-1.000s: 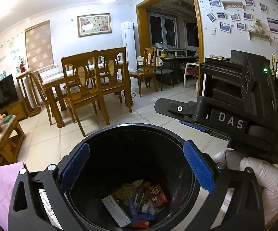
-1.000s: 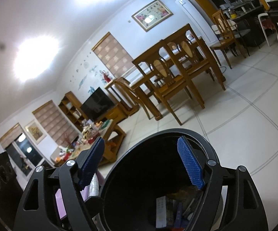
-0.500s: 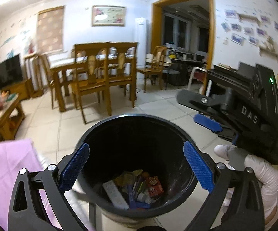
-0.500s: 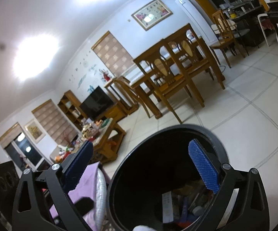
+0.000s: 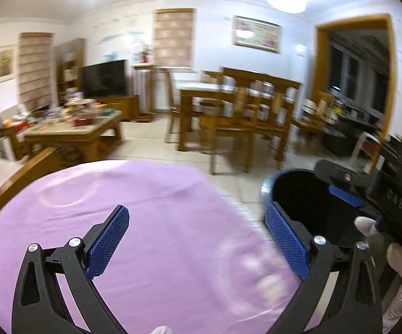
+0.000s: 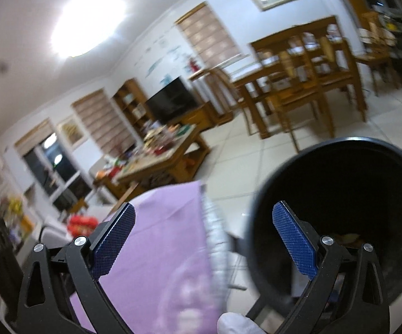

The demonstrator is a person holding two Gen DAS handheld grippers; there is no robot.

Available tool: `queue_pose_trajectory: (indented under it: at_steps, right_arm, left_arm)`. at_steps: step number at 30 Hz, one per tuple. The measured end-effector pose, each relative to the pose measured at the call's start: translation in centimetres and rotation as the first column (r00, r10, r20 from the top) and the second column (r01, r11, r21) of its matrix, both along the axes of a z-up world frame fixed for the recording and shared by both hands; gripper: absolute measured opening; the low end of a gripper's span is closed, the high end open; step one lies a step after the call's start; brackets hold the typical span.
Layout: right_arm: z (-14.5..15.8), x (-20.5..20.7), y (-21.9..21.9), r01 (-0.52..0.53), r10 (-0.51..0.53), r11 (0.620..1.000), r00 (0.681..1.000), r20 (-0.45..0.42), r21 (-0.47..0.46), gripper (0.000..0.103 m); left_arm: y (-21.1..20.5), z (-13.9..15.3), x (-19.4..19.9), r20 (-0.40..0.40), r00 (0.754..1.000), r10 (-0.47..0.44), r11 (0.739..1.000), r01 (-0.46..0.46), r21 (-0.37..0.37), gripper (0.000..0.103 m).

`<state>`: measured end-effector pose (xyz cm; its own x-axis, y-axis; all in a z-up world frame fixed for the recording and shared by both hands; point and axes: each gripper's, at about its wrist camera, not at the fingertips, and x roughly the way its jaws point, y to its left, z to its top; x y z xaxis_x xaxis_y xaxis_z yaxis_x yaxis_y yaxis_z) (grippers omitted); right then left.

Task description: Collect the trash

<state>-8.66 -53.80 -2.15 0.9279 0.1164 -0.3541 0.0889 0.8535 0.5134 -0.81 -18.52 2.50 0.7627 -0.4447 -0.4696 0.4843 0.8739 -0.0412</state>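
Observation:
A black round trash bin (image 5: 298, 194) stands on the tiled floor to the right of a table under a purple cloth (image 5: 145, 222). In the right wrist view the bin (image 6: 340, 194) fills the right side, with a little trash dimly visible at its bottom. My left gripper (image 5: 198, 239) is open and empty above the purple cloth. My right gripper (image 6: 203, 239) is open and empty, between the cloth's edge (image 6: 173, 236) and the bin. It shows in the left wrist view (image 5: 367, 194) beside the bin.
A cluttered wooden coffee table (image 5: 76, 130) stands at the left, with a TV (image 5: 103, 79) behind. A wooden dining table with chairs (image 5: 237, 111) stands in the middle. A doorway (image 5: 354, 83) opens at the right. The floor is pale tile.
Both grippers have swung left, away from above the bin. The left one is now over the purple cloth, and the bin has moved to the right of both views.

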Motion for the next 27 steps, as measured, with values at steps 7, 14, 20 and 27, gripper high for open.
queue_pose_trajectory:
  at_steps: [7, 14, 20, 27]
  right_arm:
    - [1.8, 4.1, 10.0, -0.131, 0.134, 0.983, 0.991, 0.019, -0.127, 0.098]
    - [2.3, 6.8, 19.0, -0.179, 0.196, 0.948, 0.980, 0.039, -0.262, 0.098]
    - [1.9, 8.1, 24.3, -0.173, 0.206, 0.921, 0.976, 0.062, -0.349, 0.098]
    - [0.9, 8.4, 25.7, -0.102, 0.156, 0.914, 0.982, 0.109, -0.393, 0.098]
  left_arm:
    - [8.5, 0.6, 1.4, 0.031, 0.982, 0.186, 0.982, -0.185, -0.025, 0.098]
    - [14.8, 0.1, 2.9, 0.025, 0.941, 0.336, 0.941, -0.335, -0.056, 0.098]
    - [17.5, -0.1, 4.2, 0.010, 0.910, 0.414, 0.908, -0.412, -0.070, 0.098]
    - [17.9, -0.8, 4.4, 0.028, 0.892, 0.450, 0.892, -0.448, -0.055, 0.098]
